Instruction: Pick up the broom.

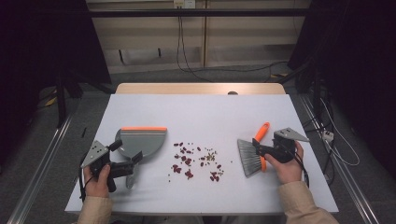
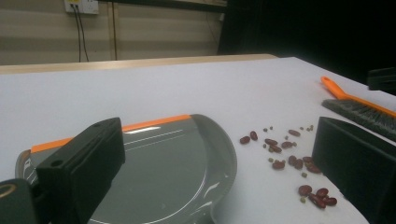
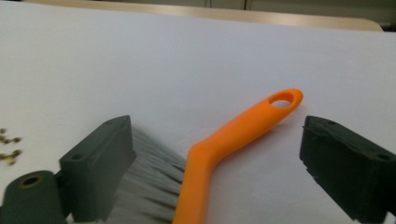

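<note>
Brush (image 3: pixel 205 158) between open right tongs (image 3: pixel 233 158)

A white table (image 1: pixel 201 116) is seen with a bare wooden strip (image 1: pixel 201 88) along its far edge. Beyond it, a pale wall panel (image 1: pixel 149 35) is crossed by black cables (image 1: pixel 180 42) hanging from a socket (image 1: pixel 183 3) and trailing over the grey floor (image 1: pixel 233 72); the same socket (image 2: pixel 81 6) and cables (image 2: pixel 80 35) are seen in the left gripper view. Metal rails (image 1: pixel 42 158) are laid on the floor to either side of the table, and a white plug (image 1: pixel 328 136) with more cable is noted at the right.
</note>
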A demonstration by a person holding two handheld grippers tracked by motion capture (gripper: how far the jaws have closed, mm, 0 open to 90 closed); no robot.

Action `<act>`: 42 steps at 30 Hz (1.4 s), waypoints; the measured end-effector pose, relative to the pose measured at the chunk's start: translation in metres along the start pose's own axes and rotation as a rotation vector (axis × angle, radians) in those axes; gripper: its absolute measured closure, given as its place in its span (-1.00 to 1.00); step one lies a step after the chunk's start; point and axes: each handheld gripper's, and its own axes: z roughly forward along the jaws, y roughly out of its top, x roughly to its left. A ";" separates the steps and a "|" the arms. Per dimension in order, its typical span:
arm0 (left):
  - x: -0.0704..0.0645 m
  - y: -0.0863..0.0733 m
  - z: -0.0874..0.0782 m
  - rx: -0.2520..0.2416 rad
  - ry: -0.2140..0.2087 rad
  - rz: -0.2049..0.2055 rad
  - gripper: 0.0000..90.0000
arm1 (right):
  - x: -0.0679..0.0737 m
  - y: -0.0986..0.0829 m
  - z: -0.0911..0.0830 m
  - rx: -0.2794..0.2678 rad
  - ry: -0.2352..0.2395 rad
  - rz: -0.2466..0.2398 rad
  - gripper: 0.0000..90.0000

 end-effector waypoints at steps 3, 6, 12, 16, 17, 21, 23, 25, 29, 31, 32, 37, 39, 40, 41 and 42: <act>0.001 0.000 0.000 0.000 0.000 0.001 -0.95 | -0.001 -0.001 0.012 0.011 -0.023 0.029 -0.70; 0.001 0.000 0.000 0.000 -0.004 -0.013 -0.95 | -0.002 -0.001 0.018 0.030 -0.040 0.032 -0.68; 0.001 0.000 0.001 0.002 -0.006 -0.011 -0.95 | 0.002 0.001 0.031 0.089 -0.096 0.004 -0.62; 0.001 -0.001 0.001 0.003 -0.010 -0.018 -0.95 | 0.001 0.003 0.035 0.108 -0.109 0.015 -0.58; 0.001 -0.001 0.001 0.002 -0.011 -0.021 -0.95 | 0.001 0.003 0.035 0.108 -0.109 0.015 -0.58; 0.001 -0.001 0.002 0.003 -0.015 -0.021 -0.95 | -0.002 0.002 0.040 0.148 -0.108 0.036 -0.54; 0.002 -0.001 0.002 0.008 -0.013 -0.020 -0.95 | -0.002 0.003 0.041 0.159 -0.106 0.038 -0.54; 0.002 -0.001 0.002 0.007 -0.013 -0.020 -0.95 | -0.002 0.003 0.041 0.168 -0.107 0.037 -0.54; 0.002 -0.001 0.001 0.004 -0.014 -0.024 -0.95 | -0.004 0.002 0.043 0.200 -0.104 0.048 -0.46; 0.002 -0.001 0.001 0.002 -0.014 -0.022 -0.95 | -0.004 0.002 0.043 0.211 -0.099 0.055 -0.44; 0.002 -0.001 0.001 0.002 -0.015 -0.023 -0.95 | -0.004 0.002 0.043 0.211 -0.099 0.055 -0.44; 0.001 0.000 0.001 0.002 -0.017 -0.017 -0.95 | -0.004 0.002 0.042 0.215 -0.096 0.053 -0.42; 0.001 0.000 0.001 0.003 -0.016 -0.017 -0.95 | -0.003 0.002 0.043 0.217 -0.100 0.058 -0.42; 0.001 0.000 0.001 0.002 -0.017 -0.017 -0.95 | -0.002 0.002 0.043 0.218 -0.107 0.061 -0.42; 0.001 0.000 0.001 0.003 -0.016 -0.017 -0.95 | -0.001 0.002 0.043 0.219 -0.112 0.064 -0.39; 0.001 0.000 0.001 0.003 -0.015 -0.017 -0.95 | 0.000 0.002 0.043 0.220 -0.115 0.065 -0.35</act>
